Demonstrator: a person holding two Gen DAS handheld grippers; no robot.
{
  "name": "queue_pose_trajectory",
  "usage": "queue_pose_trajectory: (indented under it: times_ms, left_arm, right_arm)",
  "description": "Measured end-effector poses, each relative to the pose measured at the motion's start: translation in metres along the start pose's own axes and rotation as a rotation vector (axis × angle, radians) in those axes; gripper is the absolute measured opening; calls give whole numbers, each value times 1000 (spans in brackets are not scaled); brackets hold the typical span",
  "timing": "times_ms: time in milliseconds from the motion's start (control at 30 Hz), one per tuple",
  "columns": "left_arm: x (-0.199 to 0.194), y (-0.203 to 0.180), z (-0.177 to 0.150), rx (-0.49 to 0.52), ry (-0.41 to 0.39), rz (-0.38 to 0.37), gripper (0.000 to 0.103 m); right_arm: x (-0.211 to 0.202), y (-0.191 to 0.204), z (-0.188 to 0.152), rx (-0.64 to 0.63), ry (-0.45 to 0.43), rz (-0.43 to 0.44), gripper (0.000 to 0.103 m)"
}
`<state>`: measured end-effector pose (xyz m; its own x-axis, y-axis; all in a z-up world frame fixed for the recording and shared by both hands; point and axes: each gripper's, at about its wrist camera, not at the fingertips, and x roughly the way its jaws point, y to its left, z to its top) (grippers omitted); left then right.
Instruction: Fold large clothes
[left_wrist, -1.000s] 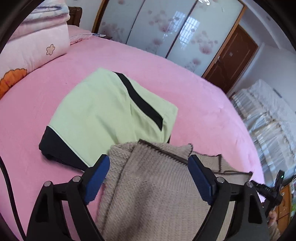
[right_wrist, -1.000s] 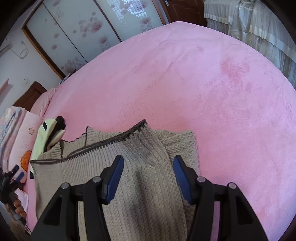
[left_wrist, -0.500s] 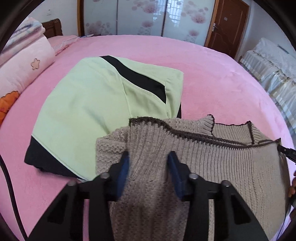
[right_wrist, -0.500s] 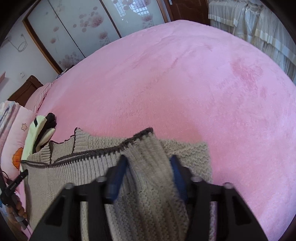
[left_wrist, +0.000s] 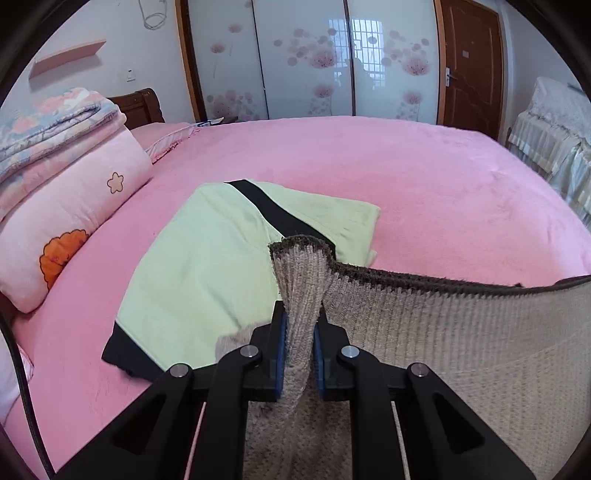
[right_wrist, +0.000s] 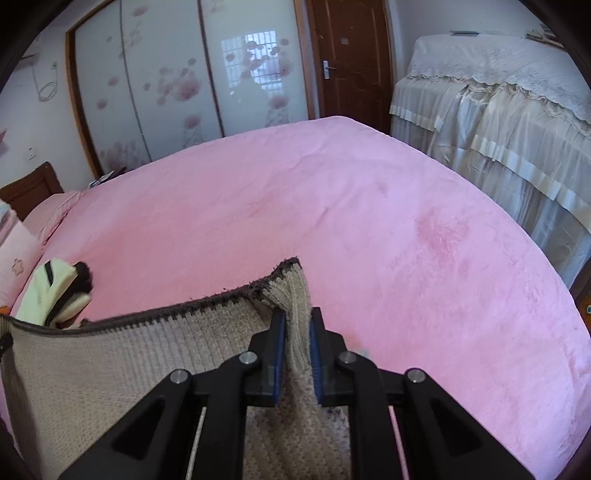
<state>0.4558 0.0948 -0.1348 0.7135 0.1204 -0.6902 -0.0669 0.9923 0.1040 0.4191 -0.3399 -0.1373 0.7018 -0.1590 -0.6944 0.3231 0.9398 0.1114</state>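
The beige knitted sweater (left_wrist: 461, 332) is lifted off the pink bed (left_wrist: 424, 184) and stretched between the two grippers, so its dark-trimmed edge runs almost level from one hand to the other. This is the relation that matters for the coming move: the long axis of the held edge goes left to right, the free part of the garment hangs down below it toward the person, and the open bed lies in front of both hands.

The left gripper (left_wrist: 299, 347) is nearly closed, its blue pads (left_wrist: 281, 350) pressing a bunched corner of the knit that stands up above the fingers. The right gripper (right_wrist: 295, 350) is in the same condition – closed tight on the opposite corner of the sweater (right_wrist: 110, 362), with a small tuft of the trim standing above it. Neither hand is nearer to the cloth; each has its own corner.

A green garment with a black stripe (left_wrist: 207, 266) is already folded and lies on the bed toward the left side, near the pillows (left_wrist: 74, 218) (the sweater corner hangs just in front of it). I judge that the next fold should land on the bare pink area (right_wrist: 369, 229) more to the right, so the two pieces do not overlap.
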Motion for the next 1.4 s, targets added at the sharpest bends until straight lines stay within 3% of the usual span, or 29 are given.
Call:
queue_pose_trajectory:
  times_ms: [100,167,200,267,367,433,533,667,733,800,867,967,1067,1167,1267,1400]
  left_arm:
    - [39,-8,-9,29,54,54,13]
    - [50,-16,-15,57,55,105,28]
    - [49,-18,-16,64,42,138,35]
    - [43,-16,-15,55,27,170,66]
    - [13,1,-9,-2,-20,132,69]
    - [-17,6,-11,-7,-50,141,69]
    - [-58,7,-25,-49,-49,61,70]
    - [-99,-7,-60,-97,-14,-25,72]
    - [-108,-15,-83,-109,-5,-34,77]
    - [-107,-24,-116,-96,15,-31,77]
    - [-97,-28,-145,-64,69,51,77]
    - [-80,-17,-173,-79,151,101,78]
    - [-80,11,-187,-144,147,74,79]
    - [-80,23,-191,-126,148,38,78]
    - [-81,21,-188,-89,151,46,77]
    - [-87,17,-185,-94,178,53,77]
  right_arm:
    - [38,5,-10,-32,95,-74,12]
    - [57,8,-21,-60,162,-122,15]
    - [58,9,-22,-66,169,-132,19]
    - [47,11,-20,-75,153,-164,27]
    - [15,20,-16,-102,90,-164,28]
    - [-18,32,-17,-105,36,-88,28]
    - [-63,61,-31,-105,7,93,28]
    - [-99,115,-77,-144,87,297,28]
    - [-106,133,-106,-179,138,353,28]
    - [-111,151,-136,-242,152,354,28]
    - [-105,153,-163,-301,184,324,28]
    - [-93,126,-185,-293,229,257,28]
    - [-90,60,-190,-256,201,94,26]
    - [-88,-2,-187,-182,185,-21,24]
    - [-91,-51,-186,-59,220,28,6]
    - [-99,-51,-189,-52,232,18,10]
